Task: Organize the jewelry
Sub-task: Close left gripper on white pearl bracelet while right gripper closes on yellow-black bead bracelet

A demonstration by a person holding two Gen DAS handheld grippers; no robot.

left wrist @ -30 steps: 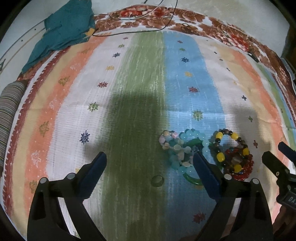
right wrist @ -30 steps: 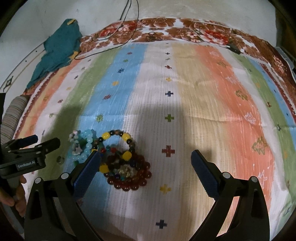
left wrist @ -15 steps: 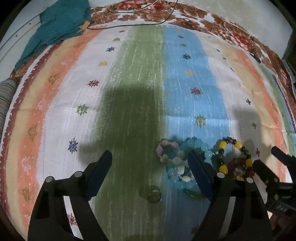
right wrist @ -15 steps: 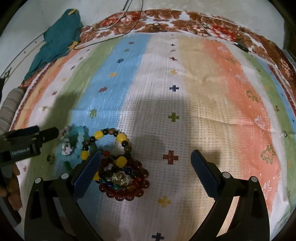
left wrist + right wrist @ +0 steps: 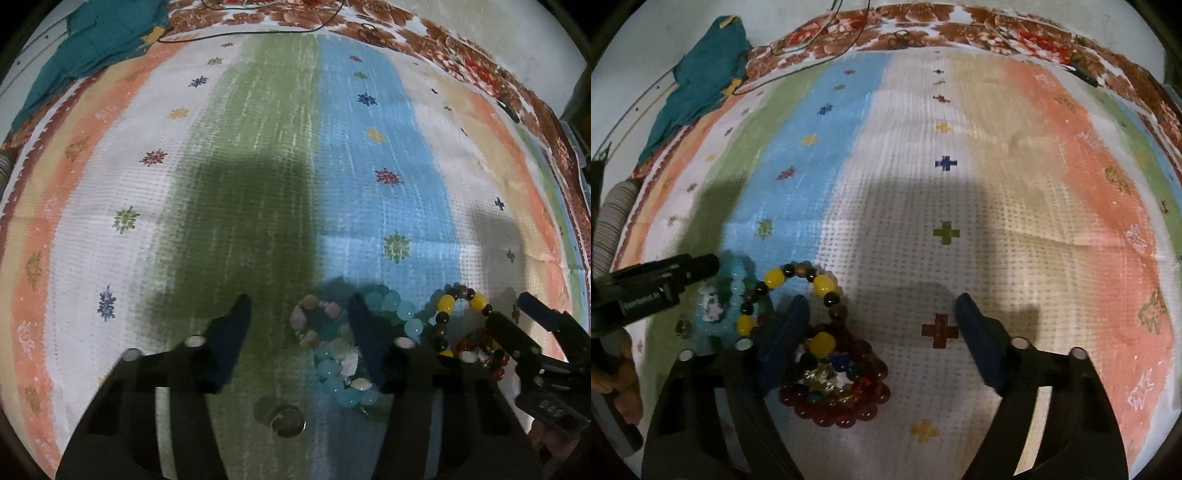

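Closing left gripper point(image 5: 301, 314) over pastel bracelet point(image 5: 325, 332); right gripper point(image 5: 882, 314) closing.

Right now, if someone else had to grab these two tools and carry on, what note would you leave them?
Left gripper: jaws closing, nothing gripped; ring and pale blue bracelet lie below.
Right gripper: jaws closing, empty, over the dark red bracelet.
The yellow-and-dark bead bracelet lies between the others; all sit bunched on the striped cloth.
Done: nothing sorted.
Left: lift and separate each piece.
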